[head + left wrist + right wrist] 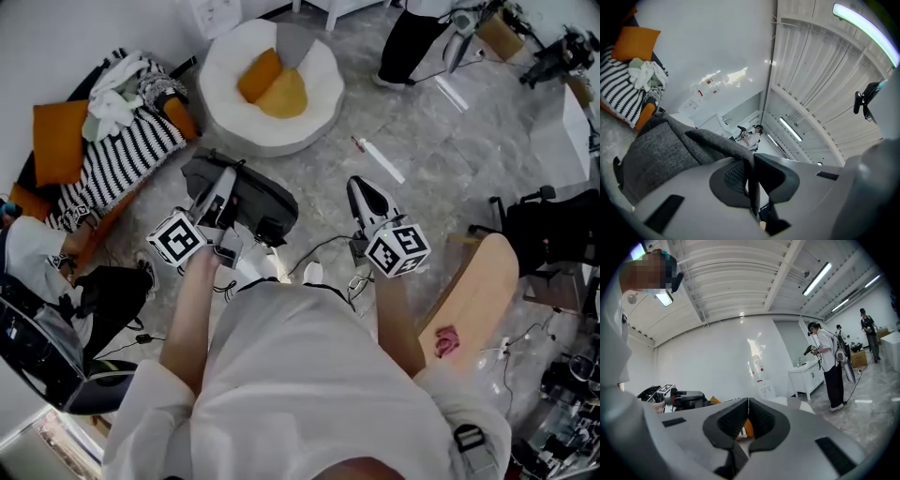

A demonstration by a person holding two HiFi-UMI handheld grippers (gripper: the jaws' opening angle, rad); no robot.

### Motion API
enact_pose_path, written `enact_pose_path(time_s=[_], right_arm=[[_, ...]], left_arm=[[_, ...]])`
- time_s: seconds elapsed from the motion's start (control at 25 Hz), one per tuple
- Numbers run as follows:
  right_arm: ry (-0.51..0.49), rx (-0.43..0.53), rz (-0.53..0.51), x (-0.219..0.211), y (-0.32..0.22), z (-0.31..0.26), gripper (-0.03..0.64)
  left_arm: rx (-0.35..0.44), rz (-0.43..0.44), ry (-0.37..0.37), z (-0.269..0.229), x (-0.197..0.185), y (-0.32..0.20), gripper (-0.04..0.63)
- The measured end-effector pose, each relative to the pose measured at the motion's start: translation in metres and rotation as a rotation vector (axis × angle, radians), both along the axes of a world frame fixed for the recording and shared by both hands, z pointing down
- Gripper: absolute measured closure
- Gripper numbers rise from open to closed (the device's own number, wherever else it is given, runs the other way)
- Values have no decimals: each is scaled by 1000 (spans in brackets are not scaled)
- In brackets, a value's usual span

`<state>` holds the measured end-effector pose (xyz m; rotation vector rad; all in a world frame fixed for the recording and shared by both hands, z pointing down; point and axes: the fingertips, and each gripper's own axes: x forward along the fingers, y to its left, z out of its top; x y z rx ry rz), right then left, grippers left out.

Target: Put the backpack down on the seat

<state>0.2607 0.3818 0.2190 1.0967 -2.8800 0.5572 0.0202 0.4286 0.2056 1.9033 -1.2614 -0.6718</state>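
Note:
A dark grey backpack (258,204) hangs just above the marble floor in front of me in the head view. My left gripper (228,180) is shut on its grey top strap (717,140), which runs between the jaws in the left gripper view, with the bag's fabric (661,152) spread to the left. The seat (220,89), a round white floor chair with orange cushions (270,84), lies beyond the backpack, apart from it. My right gripper (360,186) hovers to the backpack's right, and its jaws (748,414) are shut with nothing between them.
A low couch with a striped blanket (117,159), orange pillows and clothes lies to the left. A person (411,42) stands at the back right. A white tube (380,159) and cables lie on the floor. A wooden board (478,291) is at right, a black chair (42,352) at lower left.

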Motion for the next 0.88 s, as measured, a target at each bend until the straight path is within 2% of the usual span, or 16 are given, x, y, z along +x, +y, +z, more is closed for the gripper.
enact_pose_path(time_s=[0.28, 0.52, 0.68, 0.88], right_arm=[[-32, -22, 22, -8, -2, 1, 592], [-18, -23, 43, -46, -13, 9, 592], [-20, -27, 63, -45, -14, 9, 592], [-4, -24, 75, -69, -20, 13, 592]], left_arm=[[16, 17, -1, -3, -8, -5, 552], [22, 41, 15, 9, -49, -21, 554], [34, 54, -14, 11, -56, -23, 552], [16, 73, 29, 18, -76, -32, 552]])
